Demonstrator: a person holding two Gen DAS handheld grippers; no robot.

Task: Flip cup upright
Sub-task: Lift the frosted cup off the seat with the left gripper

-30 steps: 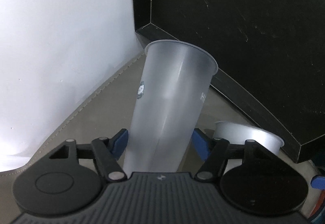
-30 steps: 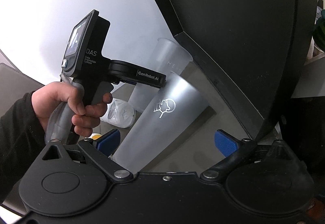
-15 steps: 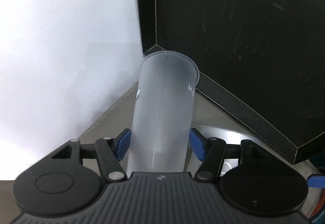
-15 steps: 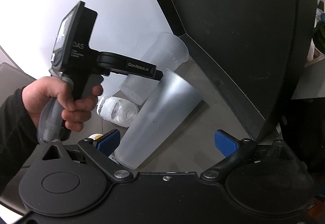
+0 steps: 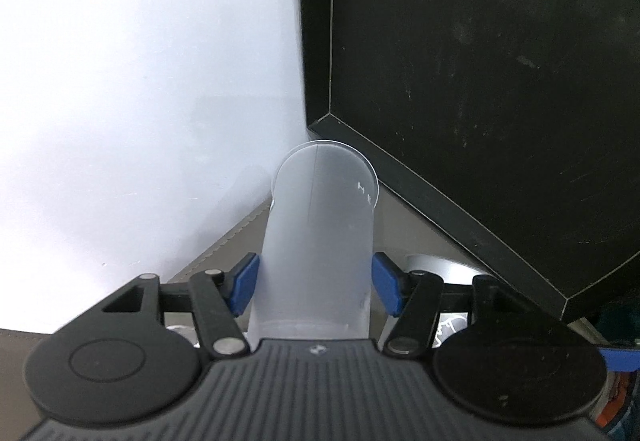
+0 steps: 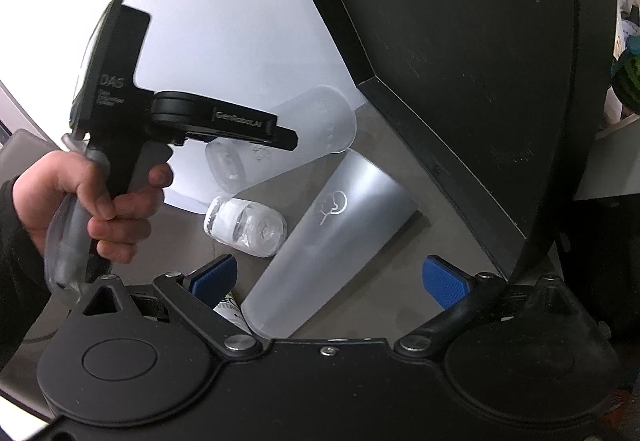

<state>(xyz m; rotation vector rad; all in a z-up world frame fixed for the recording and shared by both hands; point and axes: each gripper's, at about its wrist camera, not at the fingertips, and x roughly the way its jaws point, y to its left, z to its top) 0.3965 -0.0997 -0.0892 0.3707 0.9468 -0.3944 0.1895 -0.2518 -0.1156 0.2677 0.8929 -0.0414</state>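
Two frosted plastic cups are in play. At the far left, seen from the right wrist, a bare hand grips the handle of the left claw, which reaches rightward and has the first cup lifted off the grey bench. That cup lies tilted, nearly on its side in the air, its closed base toward the handle and its open mouth pointing up and right toward the white wall. From the left wrist view, the same cup runs straight out between the blue pads, which sit against its flanks near the base; the left claw is closed to the cup's width and holds it.

Below the raised cup a small clear bottle lies on its side on the bench. Just right of it the second cup lies on the bench, slanting from lower left to upper right, a white logo on its wall, its far end close to the foot of the big black panel.

The right claw is spread wide and grips nothing; the lying cup's near end sits between its blue pads, closer to the left one and touching neither.
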